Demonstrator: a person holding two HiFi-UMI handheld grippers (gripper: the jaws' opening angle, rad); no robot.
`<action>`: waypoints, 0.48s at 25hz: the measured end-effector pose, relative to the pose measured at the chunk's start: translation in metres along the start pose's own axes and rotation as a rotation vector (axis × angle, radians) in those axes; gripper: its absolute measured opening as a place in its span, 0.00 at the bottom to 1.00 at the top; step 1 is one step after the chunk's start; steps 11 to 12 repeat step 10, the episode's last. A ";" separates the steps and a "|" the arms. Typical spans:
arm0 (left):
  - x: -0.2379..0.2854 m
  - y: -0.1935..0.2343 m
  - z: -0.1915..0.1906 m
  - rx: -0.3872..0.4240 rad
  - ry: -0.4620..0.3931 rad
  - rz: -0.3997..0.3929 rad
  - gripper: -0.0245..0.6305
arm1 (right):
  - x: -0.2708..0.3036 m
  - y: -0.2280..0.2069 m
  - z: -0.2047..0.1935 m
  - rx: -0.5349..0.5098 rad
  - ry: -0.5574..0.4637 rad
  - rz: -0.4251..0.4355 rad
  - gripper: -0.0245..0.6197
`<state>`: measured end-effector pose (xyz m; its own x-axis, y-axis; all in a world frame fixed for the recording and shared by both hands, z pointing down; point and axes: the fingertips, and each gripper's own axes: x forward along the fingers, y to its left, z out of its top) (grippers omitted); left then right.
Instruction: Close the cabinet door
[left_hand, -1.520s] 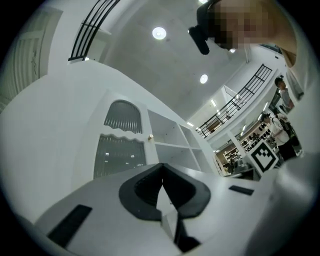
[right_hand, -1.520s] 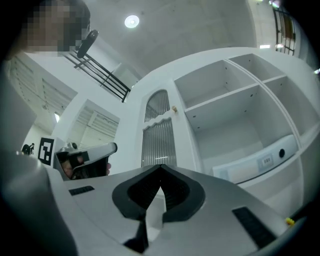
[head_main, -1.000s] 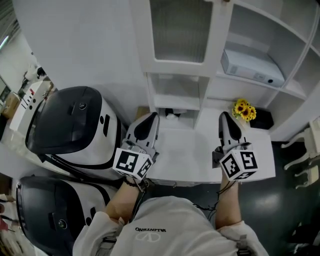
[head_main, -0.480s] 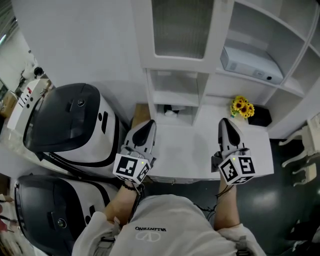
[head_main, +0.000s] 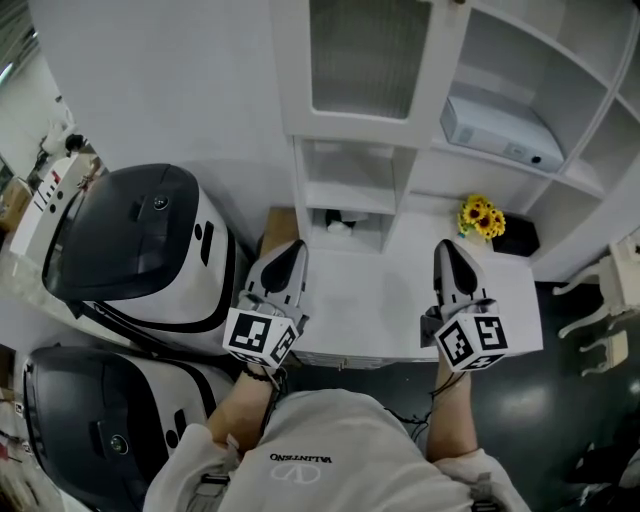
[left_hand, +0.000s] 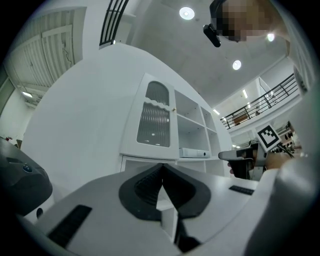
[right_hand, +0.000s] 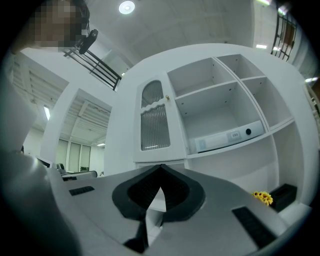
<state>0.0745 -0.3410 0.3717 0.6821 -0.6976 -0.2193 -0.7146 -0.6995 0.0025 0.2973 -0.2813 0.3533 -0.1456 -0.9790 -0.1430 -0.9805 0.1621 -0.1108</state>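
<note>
The white cabinet's door (head_main: 365, 65), with a ribbed glass pane, lies flush against the cabinet front at the upper left of the shelving. In the gripper views the door (left_hand: 155, 122) (right_hand: 154, 120) also looks shut, with a small knob (right_hand: 167, 98) on its right edge. My left gripper (head_main: 292, 250) hovers over the white desk (head_main: 380, 310), well below the door, shut and empty. My right gripper (head_main: 447, 250) is level with it to the right, also shut with nothing held. The pads meet at the tips in both gripper views (left_hand: 162, 167) (right_hand: 161, 167).
Open shelves to the right of the door hold a white box-shaped device (head_main: 495, 130). Sunflowers (head_main: 478, 218) and a black box (head_main: 515, 238) sit at the desk's back right. Two large white-and-black machines (head_main: 150, 250) (head_main: 110, 420) stand at the left. A white chair (head_main: 600, 320) is at the right.
Both grippers have sunk a little and drawn back from the cabinet toward the person. The jaws stayed shut and the door has not moved.
</note>
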 end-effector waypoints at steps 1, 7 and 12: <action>-0.001 0.001 0.000 -0.004 -0.002 0.004 0.04 | 0.000 0.000 0.000 0.003 0.000 0.000 0.05; -0.003 0.003 0.001 -0.009 0.000 0.021 0.04 | -0.002 0.000 0.000 0.012 -0.006 0.009 0.05; -0.004 0.001 0.002 -0.007 -0.002 0.022 0.04 | -0.003 0.001 0.000 0.013 -0.003 0.012 0.05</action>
